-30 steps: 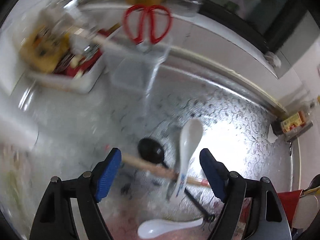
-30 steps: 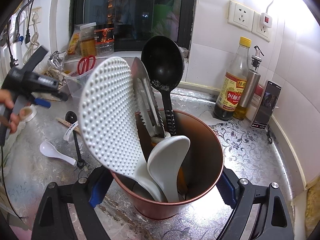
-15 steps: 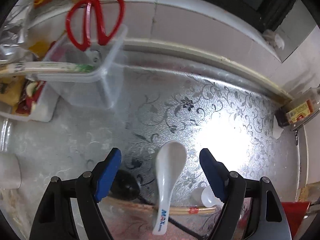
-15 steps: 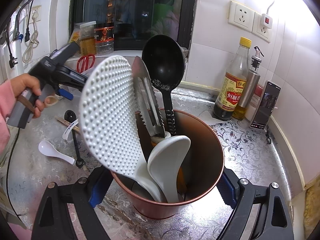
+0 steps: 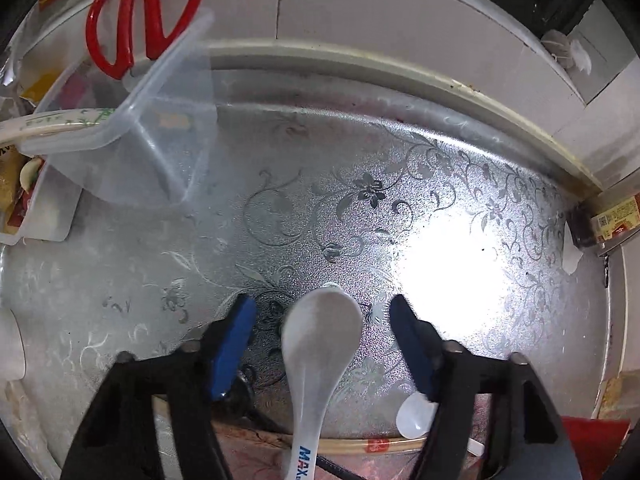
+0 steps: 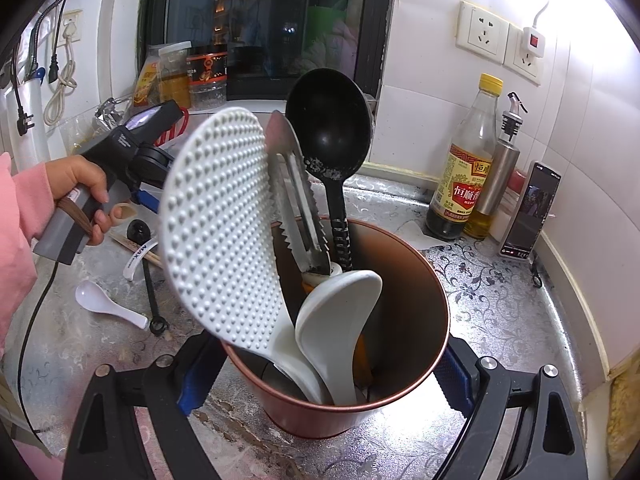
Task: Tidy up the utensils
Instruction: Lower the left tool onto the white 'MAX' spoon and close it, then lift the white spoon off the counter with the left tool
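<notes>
White ceramic soup spoon (image 5: pixel 320 344), between released left tongs (image 5: pixel 322 334); copper-red metal utensil pot (image 6: pixel 360 344), grasped by right tongs (image 6: pixel 320 376).

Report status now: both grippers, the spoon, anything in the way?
Left gripper open around white spoon. Right gripper shut on copper pot. Spoon lies across chopsticks.

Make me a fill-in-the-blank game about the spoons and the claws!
1. The spoon between the left claw fingers is colored ____.
2. The right claw sits around a ____ full of utensils.
3. The scissors have ____ handles.
4. The ladle standing in the bucket is colored ____.

Missing words: white; bucket; red; black
</notes>
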`<state>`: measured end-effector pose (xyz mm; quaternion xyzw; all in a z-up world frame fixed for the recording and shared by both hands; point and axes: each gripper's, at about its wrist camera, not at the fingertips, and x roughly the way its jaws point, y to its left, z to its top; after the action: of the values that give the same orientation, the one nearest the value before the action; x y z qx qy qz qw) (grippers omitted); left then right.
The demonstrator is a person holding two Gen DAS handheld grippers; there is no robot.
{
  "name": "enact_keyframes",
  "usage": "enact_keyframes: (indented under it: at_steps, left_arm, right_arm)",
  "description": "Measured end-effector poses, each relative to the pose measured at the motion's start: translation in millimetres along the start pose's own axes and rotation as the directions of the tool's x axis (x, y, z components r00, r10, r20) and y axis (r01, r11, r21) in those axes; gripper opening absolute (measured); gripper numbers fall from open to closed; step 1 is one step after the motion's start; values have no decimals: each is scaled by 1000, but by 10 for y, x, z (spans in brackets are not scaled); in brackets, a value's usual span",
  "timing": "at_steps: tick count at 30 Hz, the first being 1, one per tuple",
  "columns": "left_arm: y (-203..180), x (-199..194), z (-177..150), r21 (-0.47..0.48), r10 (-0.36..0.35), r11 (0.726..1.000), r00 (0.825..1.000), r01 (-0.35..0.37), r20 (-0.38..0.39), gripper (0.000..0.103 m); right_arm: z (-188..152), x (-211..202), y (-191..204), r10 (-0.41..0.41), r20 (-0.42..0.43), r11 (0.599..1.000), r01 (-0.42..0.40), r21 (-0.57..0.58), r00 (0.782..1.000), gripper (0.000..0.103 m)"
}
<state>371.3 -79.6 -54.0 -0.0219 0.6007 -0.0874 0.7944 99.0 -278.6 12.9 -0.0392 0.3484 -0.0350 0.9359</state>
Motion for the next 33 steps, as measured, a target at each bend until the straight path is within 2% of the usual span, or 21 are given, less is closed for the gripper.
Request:
enact_keyframes:
  at_steps: [5,10,16,20,25,33]
  left_arm:
    - [-32,101,8,6,19,1000,1000,-19,-4,64]
    - [-63,112,11,-4,19,1000,1000,-19,7,40]
    - [32,-14,-88,-45,-4,999,999,6,51,40]
    - [104,-208,-196,-79,-28,996,993,37,112,40]
    - [206,-567,-455,-124,-45,990,978,72,203,40]
    - [383,-1098,-836,-149,-69,982,955,116,288,40]
  right_arm:
    - [2,-1,-5,0,0,1000,0,0,1000,92]
    - [2,-2,-6,5,-1,1000,-5,-1,1000,92]
    - [0,-3,-7,5,-1,1000,-5,-2,1000,92]
    - [0,-5,-5,5,-1,1000,-5,-1,1000,92]
    - [1,-7,-1,5,0,1000,-5,-1,1000,92]
    - [-1,-11,1,5,-1,1000,-5,-1,1000,92]
